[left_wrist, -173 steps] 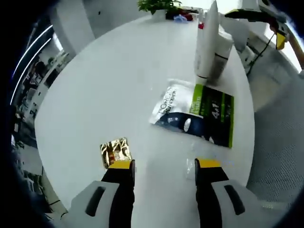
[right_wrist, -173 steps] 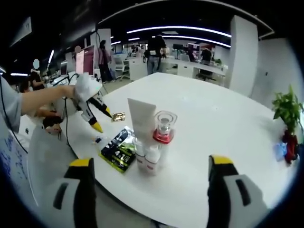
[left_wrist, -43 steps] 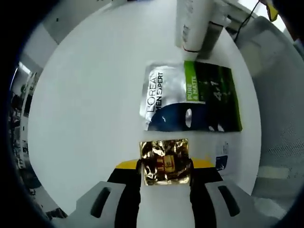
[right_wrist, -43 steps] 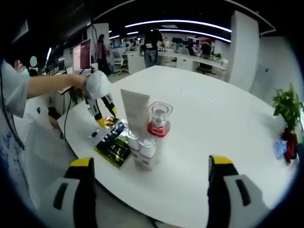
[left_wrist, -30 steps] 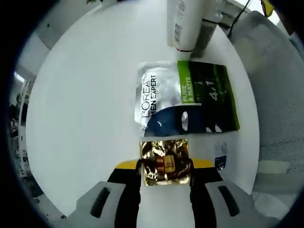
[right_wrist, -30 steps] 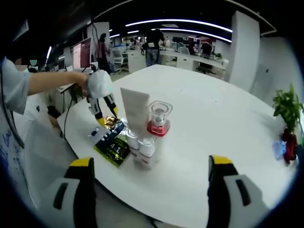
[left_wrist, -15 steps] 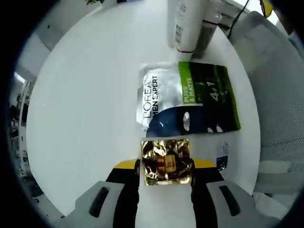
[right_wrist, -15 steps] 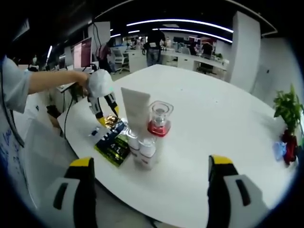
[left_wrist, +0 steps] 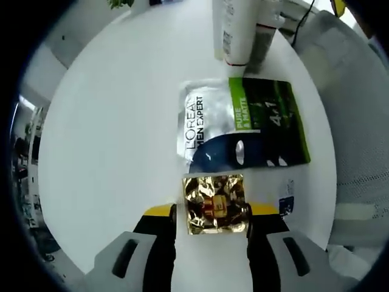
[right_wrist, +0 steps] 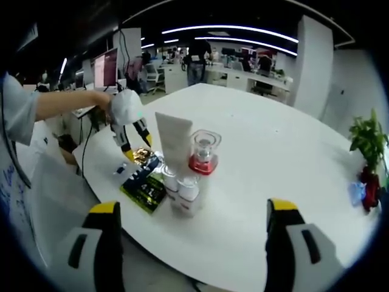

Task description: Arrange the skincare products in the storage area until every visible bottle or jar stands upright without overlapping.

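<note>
A crumpled gold foil packet [left_wrist: 214,204] lies flat on the white round table [left_wrist: 115,134], between the jaws of my left gripper [left_wrist: 211,211], which stands open with a thin gap on the left side. Just beyond it lies a flat silver, blue and green sachet [left_wrist: 243,125]. An upright white tube [left_wrist: 234,30] stands past that. In the right gripper view, the tube [right_wrist: 175,146], a clear jar with a red ring [right_wrist: 203,152] and small white bottles [right_wrist: 187,191] stand clustered. My right gripper [right_wrist: 193,210] hangs open and empty, well back from them. The left gripper [right_wrist: 137,148] is over the gold packet [right_wrist: 144,157].
A tiny blue-and-white sample sachet [left_wrist: 285,204] lies near the table edge, right of the gold packet. A potted plant [right_wrist: 368,140] stands at the far right edge. A person's arm [right_wrist: 61,109] reaches in from the left. Office desks and people fill the background.
The left jaws have spread slightly off the gold packet, which now rests beside the big sachet. The right gripper has stayed where it was.
</note>
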Tool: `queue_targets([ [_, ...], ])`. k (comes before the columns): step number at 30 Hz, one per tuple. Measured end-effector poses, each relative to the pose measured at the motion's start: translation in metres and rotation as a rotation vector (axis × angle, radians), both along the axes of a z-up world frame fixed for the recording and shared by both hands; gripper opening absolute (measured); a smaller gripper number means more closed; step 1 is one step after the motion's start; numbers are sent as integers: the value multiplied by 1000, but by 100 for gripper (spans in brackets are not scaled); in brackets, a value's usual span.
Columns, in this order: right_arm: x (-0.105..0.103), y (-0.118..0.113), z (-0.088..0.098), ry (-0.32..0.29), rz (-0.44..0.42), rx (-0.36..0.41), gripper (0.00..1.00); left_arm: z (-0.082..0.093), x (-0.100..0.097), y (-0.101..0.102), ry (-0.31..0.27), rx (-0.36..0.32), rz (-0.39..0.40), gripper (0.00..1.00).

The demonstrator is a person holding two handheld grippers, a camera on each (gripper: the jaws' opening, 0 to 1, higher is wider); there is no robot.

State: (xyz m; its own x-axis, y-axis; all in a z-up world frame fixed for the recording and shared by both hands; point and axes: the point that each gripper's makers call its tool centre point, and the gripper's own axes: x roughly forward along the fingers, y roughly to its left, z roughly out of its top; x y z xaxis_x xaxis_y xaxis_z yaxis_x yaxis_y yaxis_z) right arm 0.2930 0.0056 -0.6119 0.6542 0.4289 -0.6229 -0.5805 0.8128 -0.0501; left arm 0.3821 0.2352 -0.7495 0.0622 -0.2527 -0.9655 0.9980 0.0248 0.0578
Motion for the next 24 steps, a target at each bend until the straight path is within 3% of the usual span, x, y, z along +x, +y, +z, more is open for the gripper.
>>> queue_targets([
  [12, 0, 3, 0, -8, 12, 3, 100, 20, -5, 3, -50, -40, 23, 43],
  [24, 1, 3, 1, -18, 26, -6, 100, 56, -10, 0, -134, -150, 113, 45],
])
